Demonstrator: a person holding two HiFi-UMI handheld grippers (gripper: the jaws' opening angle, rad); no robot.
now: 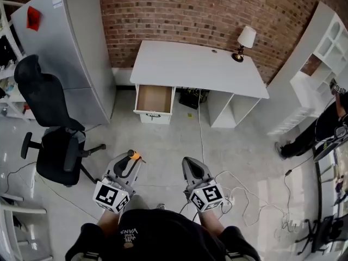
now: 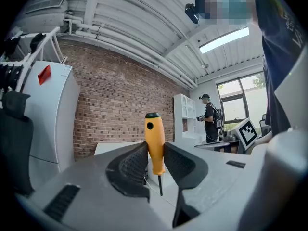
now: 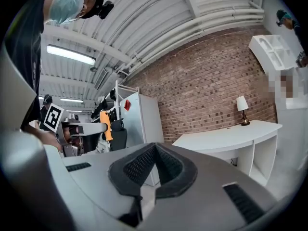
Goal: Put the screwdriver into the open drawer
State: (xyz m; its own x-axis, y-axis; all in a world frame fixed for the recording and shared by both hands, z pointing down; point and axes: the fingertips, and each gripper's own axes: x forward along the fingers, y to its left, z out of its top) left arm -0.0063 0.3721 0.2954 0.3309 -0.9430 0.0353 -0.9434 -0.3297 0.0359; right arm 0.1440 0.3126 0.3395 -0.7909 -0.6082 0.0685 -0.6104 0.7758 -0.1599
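Grey left gripper (image 1: 132, 157) is seen at lower centre-left of the head view, held level. Its jaws are closed on the yellow plastic-handled screwdriver (image 2: 154, 146), with both black ribbed pads (image 2: 132, 166) pressed on the handle sides. The screwdriver is held upright in the left gripper view, black cap on top and thin dark shaft pointing down below the pads. Grey right gripper (image 1: 191, 163) is seen just right of it at lower centre, also level. Its jaws are brought together at the tips, with nothing seen between them in the right gripper view. The two grippers are held side by side, apart, over the glossy grey floor (image 1: 163, 140). The open light-wood drawer (image 1: 154, 98) is seen at upper centre, pulled out from the left end of the white rectangular desk (image 1: 196, 67), well apart from the screwdriver. The drawer's inside looks bare. A small white-shaded table lamp (image 1: 243, 41) is set at the desk's far right corner. A black wheeled office chair (image 1: 51, 140) is placed at left, a tall grey cabinet (image 1: 70, 48) at upper left, and a red brick wall (image 1: 206, 10) behind the desk
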